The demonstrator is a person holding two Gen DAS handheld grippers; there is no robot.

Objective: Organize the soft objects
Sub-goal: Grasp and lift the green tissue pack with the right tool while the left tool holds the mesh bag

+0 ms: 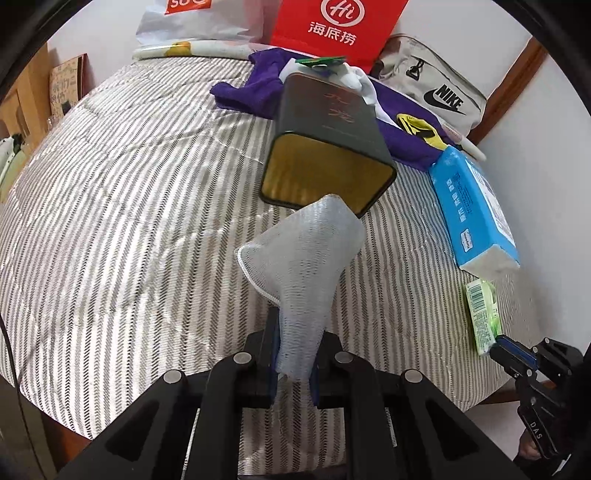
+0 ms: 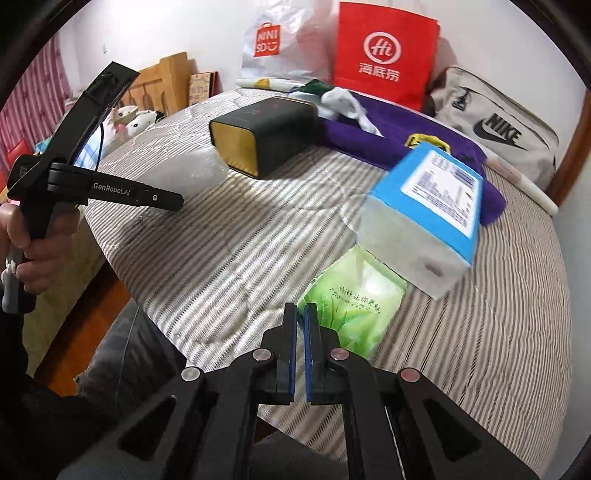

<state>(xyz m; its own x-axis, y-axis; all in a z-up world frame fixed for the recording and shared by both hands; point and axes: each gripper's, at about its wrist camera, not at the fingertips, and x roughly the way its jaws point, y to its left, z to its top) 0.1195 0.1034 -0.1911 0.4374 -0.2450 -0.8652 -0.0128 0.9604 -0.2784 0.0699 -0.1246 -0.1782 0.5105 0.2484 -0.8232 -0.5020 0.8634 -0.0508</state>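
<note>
Grey mesh cloth (image 1: pixel 295 280) is clamped between the closed jaws of the left gripper (image 1: pixel 293 363) and stands up from them in the left wrist view, flaring wider at its top. Directly beyond the cloth, a dark green rectangular tin with a gold end face (image 1: pixel 325 147) lies on its side; the cloth's upper edge overlaps the tin's near end in that view. To the right of the tin, a blue-and-white soft tissue pack (image 1: pixel 472 206) is tilted on the bedding, and a green plastic-wrapped tissue packet (image 1: pixel 482 317) lies just beyond it at the bed edge.

The right gripper (image 2: pixel 300 314) is shut with nothing visibly pinched; its tips sit against the near edge of the green packet (image 2: pixel 354 295), and contact cannot be confirmed. The blue-and-white pack (image 2: pixel 424 214) lies immediately behind that packet. At far left of the right wrist view, a hand (image 2: pixel 22 236) is seen gripping the handle of the left gripper's black frame, angled downward over the bed edge.

All items rest on a grey-and-white striped quilted bedspread (image 1: pixel 129 203). Further back, a purple cloth (image 1: pixel 258 88) is spread with a white crumpled item on it. Against the white wall, a red paper bag (image 1: pixel 332 29), a white plastic shopping bag (image 2: pixel 280 40) and a beige fabric bag with a black logo (image 1: pixel 436 85) are placed. A wooden headboard (image 2: pixel 166 85) is visible at far left.
</note>
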